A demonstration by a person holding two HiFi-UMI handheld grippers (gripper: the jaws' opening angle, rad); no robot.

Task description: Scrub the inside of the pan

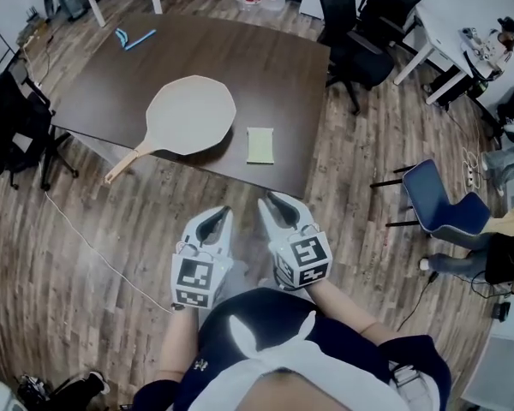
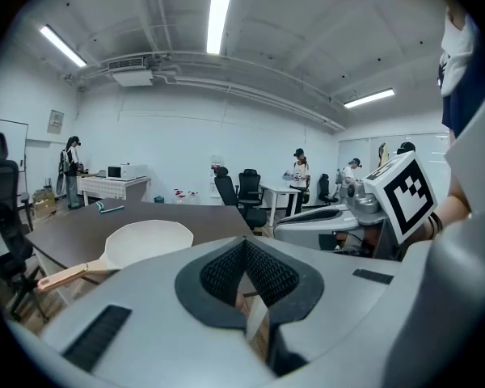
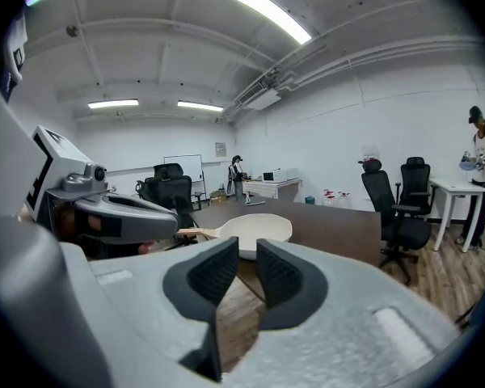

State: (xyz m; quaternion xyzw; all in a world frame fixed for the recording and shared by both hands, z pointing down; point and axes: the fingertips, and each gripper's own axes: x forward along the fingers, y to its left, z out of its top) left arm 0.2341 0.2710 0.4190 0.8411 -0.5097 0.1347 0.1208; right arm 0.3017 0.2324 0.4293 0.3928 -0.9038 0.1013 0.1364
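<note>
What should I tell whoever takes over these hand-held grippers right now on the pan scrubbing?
Left hand-held gripper: shut, empty, over the floor, short of the table.
Right hand-held gripper: open, empty, beside it.
Pan on the table, handle past the near edge; sponge just right of it, apart.
Done: nothing yet.
Left: take the sponge, steady the pan, scrub inside.

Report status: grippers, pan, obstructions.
Grippers: left gripper shut, empty; right gripper open, empty; both short of the dark brown table. Untouched on it: cream pan with wooden handle, yellow-green rectangular sponge beside. Nothing in the way.
</note>
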